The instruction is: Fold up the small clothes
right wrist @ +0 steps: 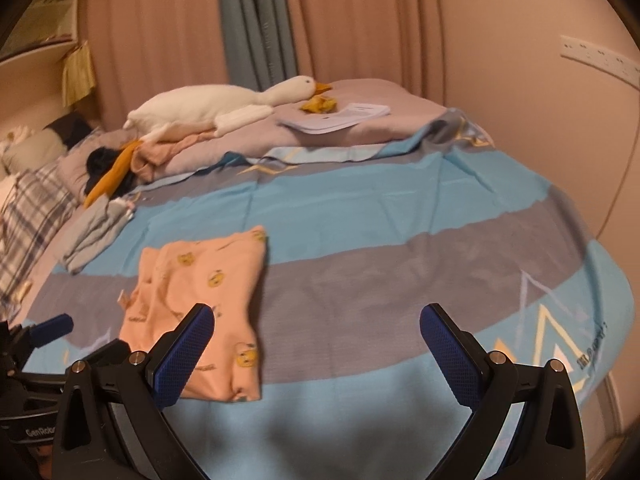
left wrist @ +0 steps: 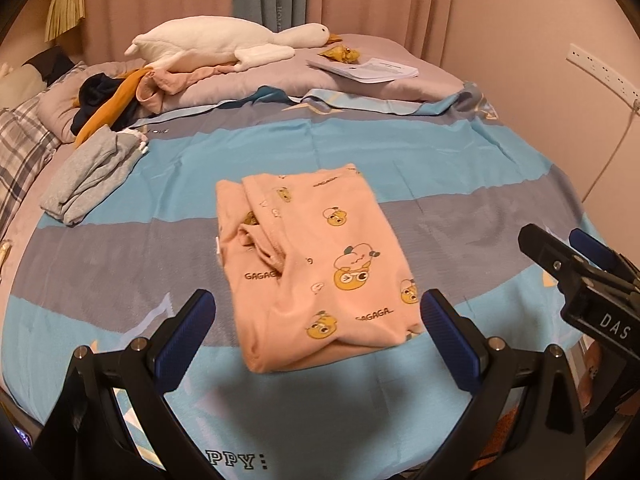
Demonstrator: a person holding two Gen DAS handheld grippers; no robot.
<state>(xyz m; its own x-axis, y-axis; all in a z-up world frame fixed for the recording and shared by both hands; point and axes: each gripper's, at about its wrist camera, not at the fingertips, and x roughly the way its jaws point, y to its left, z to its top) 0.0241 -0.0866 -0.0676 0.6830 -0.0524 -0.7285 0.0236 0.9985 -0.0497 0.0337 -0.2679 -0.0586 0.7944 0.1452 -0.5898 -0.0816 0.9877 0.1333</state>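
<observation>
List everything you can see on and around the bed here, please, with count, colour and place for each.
pink garment: one, pink with yellow cartoon prints, folded, mid-bed
grey clothes: one folded pile, grey, left of the pink garment
unfolded clothes: one heap, navy, mustard, pink, far left by the goose
plush goose: one, white, lying at the far side
papers: one stack, white, far right of the goose
bedsheet: one, blue and grey bands
left gripper: open, near the pink garment
right gripper: open, above the sheet
</observation>
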